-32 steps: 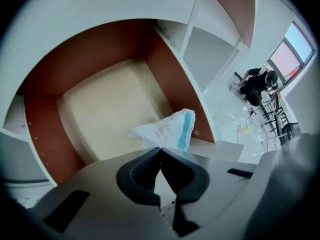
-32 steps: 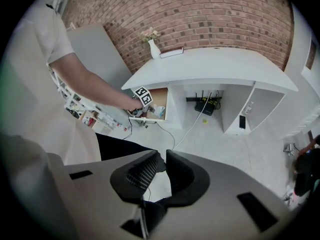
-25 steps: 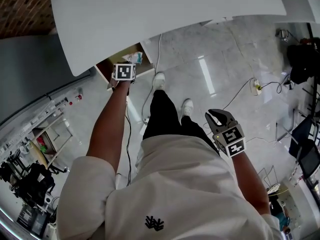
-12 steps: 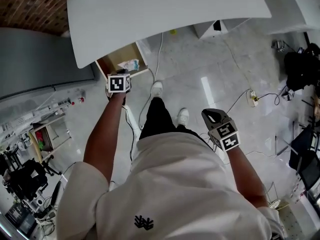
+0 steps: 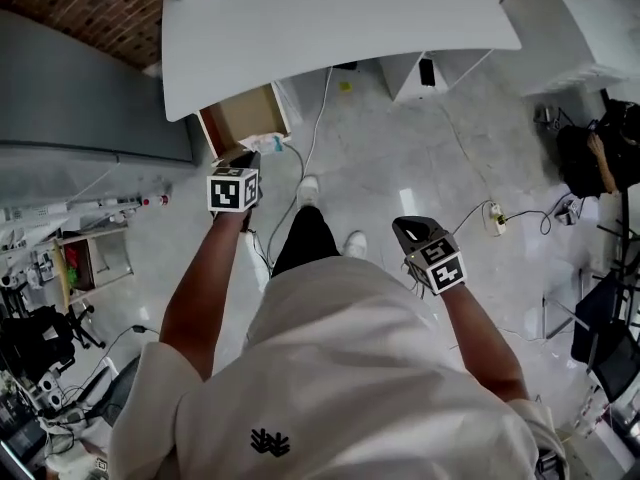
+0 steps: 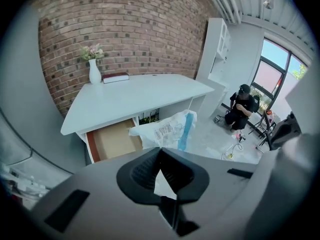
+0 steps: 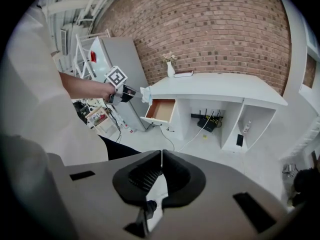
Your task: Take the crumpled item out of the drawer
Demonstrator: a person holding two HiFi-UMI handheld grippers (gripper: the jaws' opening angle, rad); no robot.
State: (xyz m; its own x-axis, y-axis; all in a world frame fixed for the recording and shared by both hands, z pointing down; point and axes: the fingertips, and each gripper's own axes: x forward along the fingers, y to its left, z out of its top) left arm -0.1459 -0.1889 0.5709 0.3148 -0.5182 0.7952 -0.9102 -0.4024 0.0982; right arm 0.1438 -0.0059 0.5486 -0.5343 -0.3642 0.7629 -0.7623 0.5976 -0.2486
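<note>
Left gripper [image 6: 160, 151] hides the bottom of its pinched crumpled item [image 6: 167, 129].

On the far left corner of the desk [image 5: 340, 18], vase [image 6: 94, 71] and book [image 6: 115, 77] side by side. Under that end, open drawer [image 5: 240, 118]. Clear of the drawer, just before it, crumpled item [image 6: 167, 130] between the left tongs [image 6: 161, 149]. Well apart to the right, right tongs [image 5: 405, 226].
</note>
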